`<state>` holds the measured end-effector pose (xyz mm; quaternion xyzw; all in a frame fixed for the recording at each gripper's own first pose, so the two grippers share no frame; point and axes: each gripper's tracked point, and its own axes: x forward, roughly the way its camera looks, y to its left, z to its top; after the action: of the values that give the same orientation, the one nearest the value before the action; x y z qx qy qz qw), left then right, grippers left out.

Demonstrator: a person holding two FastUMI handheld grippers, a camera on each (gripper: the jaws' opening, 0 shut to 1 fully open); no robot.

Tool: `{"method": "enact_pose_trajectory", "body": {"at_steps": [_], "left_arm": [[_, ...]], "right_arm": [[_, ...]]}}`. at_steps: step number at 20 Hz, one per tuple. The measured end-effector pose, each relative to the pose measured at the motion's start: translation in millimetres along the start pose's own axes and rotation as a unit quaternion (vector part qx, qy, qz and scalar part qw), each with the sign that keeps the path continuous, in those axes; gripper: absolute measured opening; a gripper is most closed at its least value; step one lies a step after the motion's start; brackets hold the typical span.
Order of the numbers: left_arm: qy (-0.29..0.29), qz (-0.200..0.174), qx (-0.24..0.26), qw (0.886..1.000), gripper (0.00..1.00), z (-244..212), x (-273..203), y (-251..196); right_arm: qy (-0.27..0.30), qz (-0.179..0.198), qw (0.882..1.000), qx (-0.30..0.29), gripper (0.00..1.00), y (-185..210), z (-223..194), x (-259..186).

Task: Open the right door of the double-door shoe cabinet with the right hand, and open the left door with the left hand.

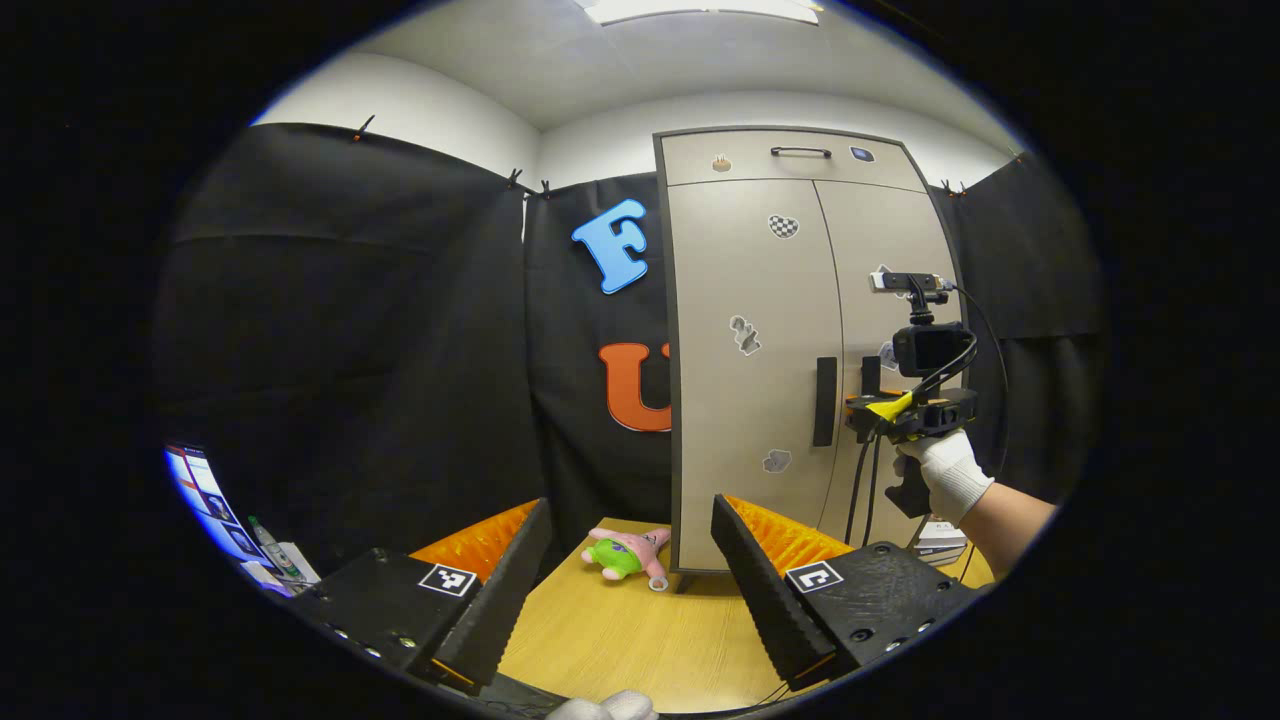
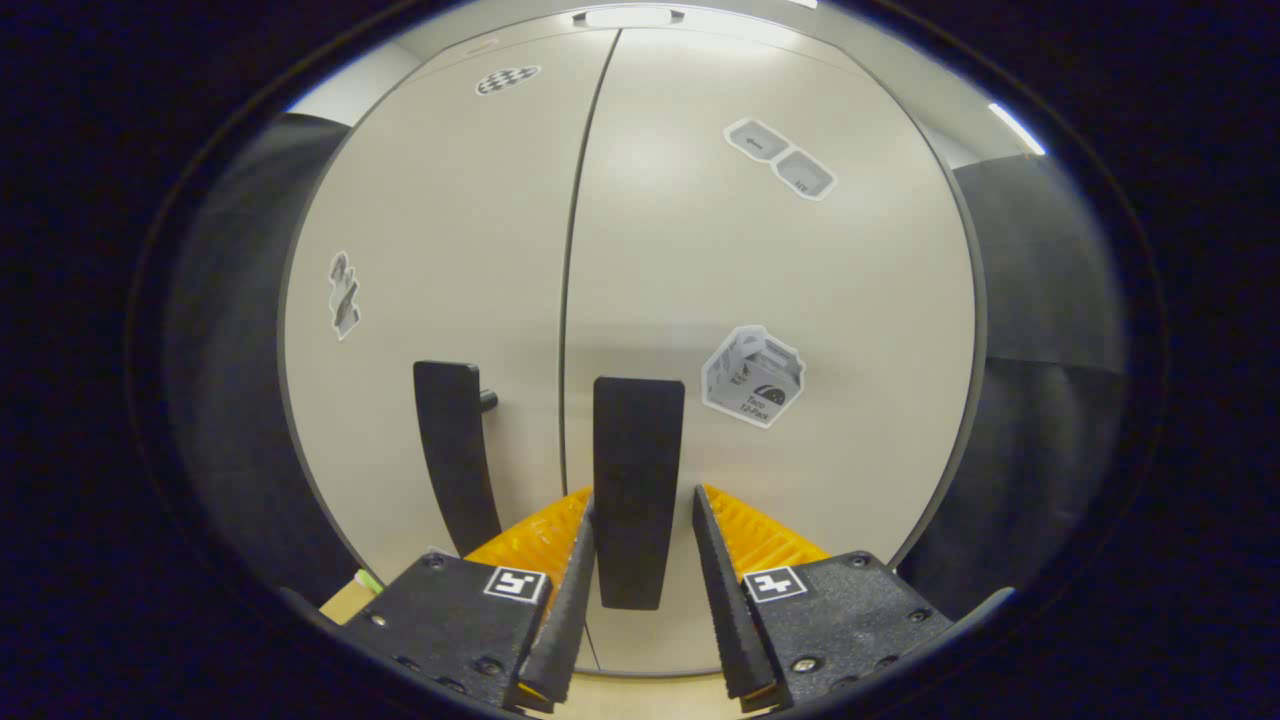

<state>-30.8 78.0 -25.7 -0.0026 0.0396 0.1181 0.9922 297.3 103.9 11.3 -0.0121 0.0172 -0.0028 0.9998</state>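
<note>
Closing in: your right gripper (image 2: 640, 590) straddles the right door's handle (image 2: 638, 490), one finger on each side of the black bar.
Right fingers: narrow, with a slim gap on both sides of the bar; you are not pressing on it yet.
Key relation: the handle's long axis runs upright, straight ahead between your fingertips, so a squeeze and then a pull toward you is what the next move appears to call for.
Cabinet: the shoe cabinet (image 1: 745, 270) stands at the far edge of the desk (image 1: 620, 630), both doors shut, seam (image 2: 572, 250) closed.
Right hand: in the left gripper view your gloved hand (image 1: 945, 475) holds that gripper level, nose against the right door at handle height.
Left gripper: your left gripper (image 1: 630, 580) hangs well back over the desk, fingers spread wide and empty.
Left door: its handle (image 1: 825, 400), also upright, lies ahead and to the right of your left fingers, well apart.
Nearer hand: the right, by far.
Bystander: a pink and green plush toy (image 1: 628, 555) lies on the desk just beside the cabinet's left foot.
</note>
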Motion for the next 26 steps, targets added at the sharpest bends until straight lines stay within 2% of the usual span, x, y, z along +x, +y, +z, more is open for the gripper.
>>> {"method": "enact_pose_trajectory", "body": {"at_steps": [1, 4, 7, 8, 10, 14, 19, 26], "left_arm": [[0.000, 0.003, 0.000, 1.000, 0.96, 0.0, -0.7, 1.8], [-0.002, 0.008, -0.001, 1.000, 0.96, 2.7, -5.8, 5.6], [-0.003, 0.006, -0.003, 1.000, 0.96, 0.0, -13.9, 6.0], [-0.003, 0.004, -0.004, 1.000, 1.00, -0.6, -16.6, 6.4], [-0.003, 0.002, -0.004, 1.000, 0.96, -3.3, -20.7, 7.7], [-0.008, -0.003, -0.008, 1.000, 0.96, -4.0, -32.9, 7.1], [-0.011, -0.015, -0.008, 1.000, 0.96, -6.9, -49.8, 5.8], [-0.015, -0.046, -0.009, 0.999, 0.96, -5.0, -61.3, -11.2]], "right_arm": [[0.001, -0.002, 1.000, 0.000, 0.55, 1.5, -0.9, -0.1], [0.004, -0.002, 1.000, -0.001, 0.37, 2.8, 0.2, 0.1], [0.010, -0.001, 1.000, 0.003, 0.29, 2.6, -0.2, -1.5], [0.013, 0.003, 1.000, 0.004, 0.28, 2.4, 0.4, -3.9], [0.014, 0.011, 1.000, 0.006, 0.24, 2.7, -1.1, -7.9], [0.012, 0.030, 0.999, -0.004, 0.19, -2.5, -6.6, -30.0], [0.014, 0.041, 0.999, -0.011, 0.19, -22.2, -13.8, -73.0], [0.011, 0.037, 0.999, -0.015, 0.18, -52.6, -21.6, -120.4]]}}
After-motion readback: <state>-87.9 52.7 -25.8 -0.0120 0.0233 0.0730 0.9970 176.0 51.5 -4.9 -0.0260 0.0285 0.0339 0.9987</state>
